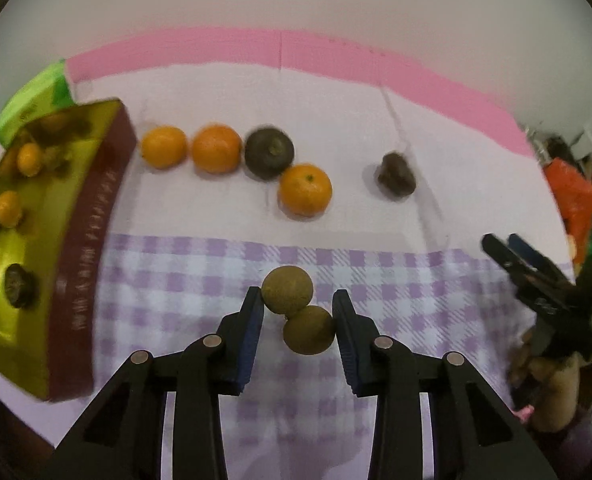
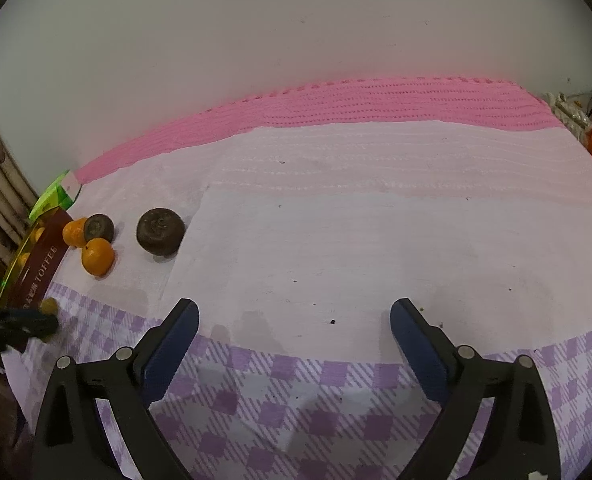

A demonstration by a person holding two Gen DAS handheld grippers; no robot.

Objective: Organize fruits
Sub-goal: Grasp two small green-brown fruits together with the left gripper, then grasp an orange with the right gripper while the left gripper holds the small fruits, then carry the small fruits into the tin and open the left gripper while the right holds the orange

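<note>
Gripping a pair of small brown round fruits [image 1: 297, 310] that touch one another, my left tool [image 1: 299, 316] has its blue pads pressed against them from both sides, one pad on the upper fruit and the other on the lower one, over the purple checked cloth [image 1: 375, 280] on the worktop. Just left of that tool sits the toffee box [image 1: 84, 256] with its gold inside and dark red wall, and inside it I see small oranges and a dark fruit [image 1: 16, 289]. Beyond the checked cloth, on the pale cloth, lie three oranges [image 1: 305, 190] and a dark round fruit [image 1: 269, 153] in a loose row near the box, the dark one touching the orange beside it, and another dark fruit [image 1: 395, 176] lies apart to the right. A green packet [image 1: 32, 104] lies behind the box, and a pink strip [image 1: 335, 60] runs along the far edge by the wall. My right tool [image 2: 294, 332] hangs with its jaws spread wide and nothing between them, over bare pale cloth at the edge of the checks, well apart from the fruits. In the right wrist view the nearest dark fruit sits to the upper left of that tool, and my left tool shows blurred at the left edge.
</note>
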